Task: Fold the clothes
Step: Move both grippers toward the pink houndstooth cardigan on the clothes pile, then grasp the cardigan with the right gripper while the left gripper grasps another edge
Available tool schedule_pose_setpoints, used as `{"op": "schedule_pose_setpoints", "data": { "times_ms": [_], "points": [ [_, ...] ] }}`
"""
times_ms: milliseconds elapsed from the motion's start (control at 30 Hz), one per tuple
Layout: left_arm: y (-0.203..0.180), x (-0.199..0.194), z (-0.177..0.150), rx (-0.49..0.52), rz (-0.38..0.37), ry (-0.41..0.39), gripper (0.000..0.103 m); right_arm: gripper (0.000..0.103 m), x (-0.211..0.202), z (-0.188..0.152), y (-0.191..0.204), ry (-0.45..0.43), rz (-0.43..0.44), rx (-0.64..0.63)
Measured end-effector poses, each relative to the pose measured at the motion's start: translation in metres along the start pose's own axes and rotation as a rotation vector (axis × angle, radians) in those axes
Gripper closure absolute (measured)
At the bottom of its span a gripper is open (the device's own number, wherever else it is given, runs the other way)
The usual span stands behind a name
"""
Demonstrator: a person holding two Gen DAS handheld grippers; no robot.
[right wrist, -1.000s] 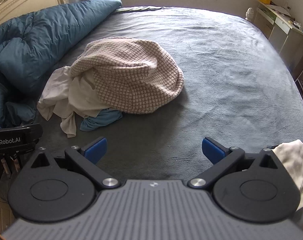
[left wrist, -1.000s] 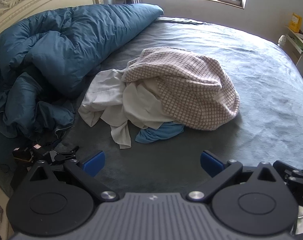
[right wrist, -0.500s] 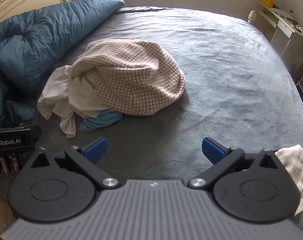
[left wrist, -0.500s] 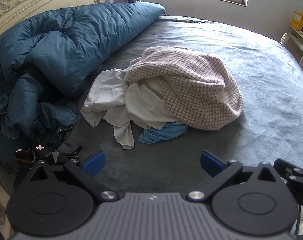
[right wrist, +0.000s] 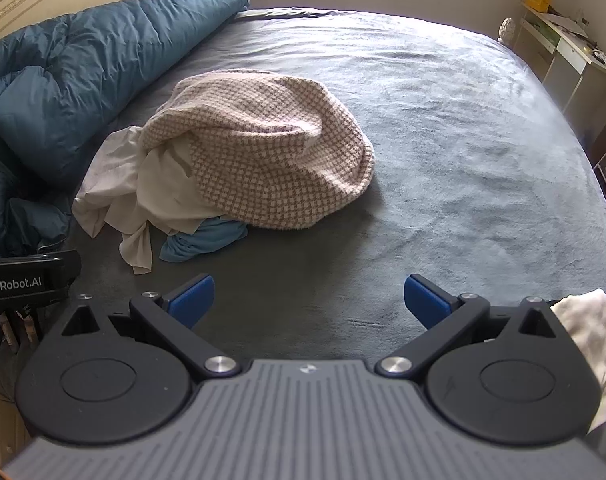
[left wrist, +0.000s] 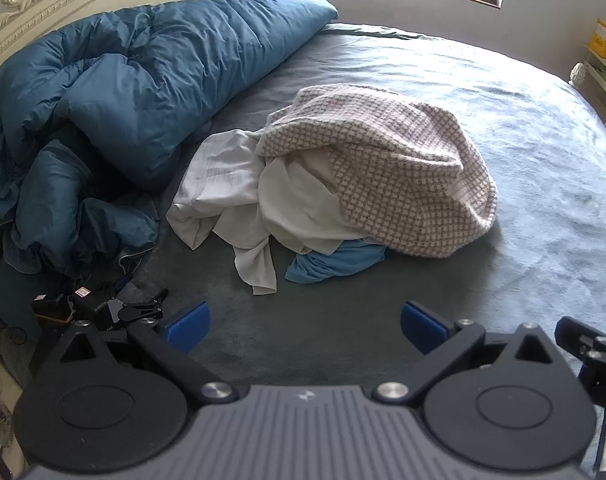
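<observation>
While nothing is yet gripped, the left wrist view shows the left gripper (left wrist: 305, 322) with its blue pads spread wide over bare grey bedsheet (left wrist: 543, 128), nothing between them; the clothes pile (left wrist: 331, 196) lies ahead at 12 o'clock, well apart from the fingertips. Pile make-up: checked knit garment (left wrist: 395, 176) on top and toward 1 o'clock, white garment (left wrist: 239, 200) spilling toward 11 o'clock, light-blue garment (left wrist: 335, 262) poking out beneath at the near edge. Judgement: all soft and limp; the knit looks thick and heavier, likely to drag its neighbours if pulled; the white cloth looks thin, light and apt to slip between pads. Best hold on the knit is probably its near hem, not the crown of the mound; a loose white tail (left wrist: 259, 272) hangs nearest this gripper. Blue duvet (left wrist: 135, 92) is bunched at 10 o'clock; small black gadgets (left wrist: 99, 308) sit at 9 o'clock beside the left pad.

Right wrist view: right gripper (right wrist: 309, 298) likewise splayed and empty; the pile sits at 11 o'clock, so the knit's right-hand hem (right wrist: 335, 200) is the nearer grasp. This view alone shows the open sheet at 1 to 3 o'clock, room for laying a garment flat, plus a cream cloth (right wrist: 591, 328) at the frame edge at 3 o'clock and a desk (right wrist: 563, 44) at 2 o'clock; the left view alone shows the windowsill clutter and the duvet's full heap.
</observation>
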State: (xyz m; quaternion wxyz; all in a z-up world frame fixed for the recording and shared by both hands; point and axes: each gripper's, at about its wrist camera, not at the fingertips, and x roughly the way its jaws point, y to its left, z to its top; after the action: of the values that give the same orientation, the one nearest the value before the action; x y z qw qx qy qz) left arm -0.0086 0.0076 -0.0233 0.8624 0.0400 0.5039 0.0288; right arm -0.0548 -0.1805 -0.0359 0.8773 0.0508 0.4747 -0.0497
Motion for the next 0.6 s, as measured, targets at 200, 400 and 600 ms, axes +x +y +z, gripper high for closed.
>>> {"op": "schedule_pose_setpoints", "data": {
  "times_ms": [200, 400, 600],
  "points": [
    [0.005, 0.014, 0.005, 0.002, -0.014, -0.023, 0.001, 0.001, 0.006, 0.002, 0.001, -0.014, -0.001, -0.008],
    [0.008, 0.057, 0.034, -0.011, -0.105, -0.126, 0.0, 0.001, 0.027, 0.006, -0.016, -0.17, 0.076, -0.047],
    [-0.002, 0.136, 0.076, -0.088, -0.234, -0.216, 0.001, 0.001, 0.099, 0.015, -0.019, -0.377, 0.106, -0.202]
  ]
}}
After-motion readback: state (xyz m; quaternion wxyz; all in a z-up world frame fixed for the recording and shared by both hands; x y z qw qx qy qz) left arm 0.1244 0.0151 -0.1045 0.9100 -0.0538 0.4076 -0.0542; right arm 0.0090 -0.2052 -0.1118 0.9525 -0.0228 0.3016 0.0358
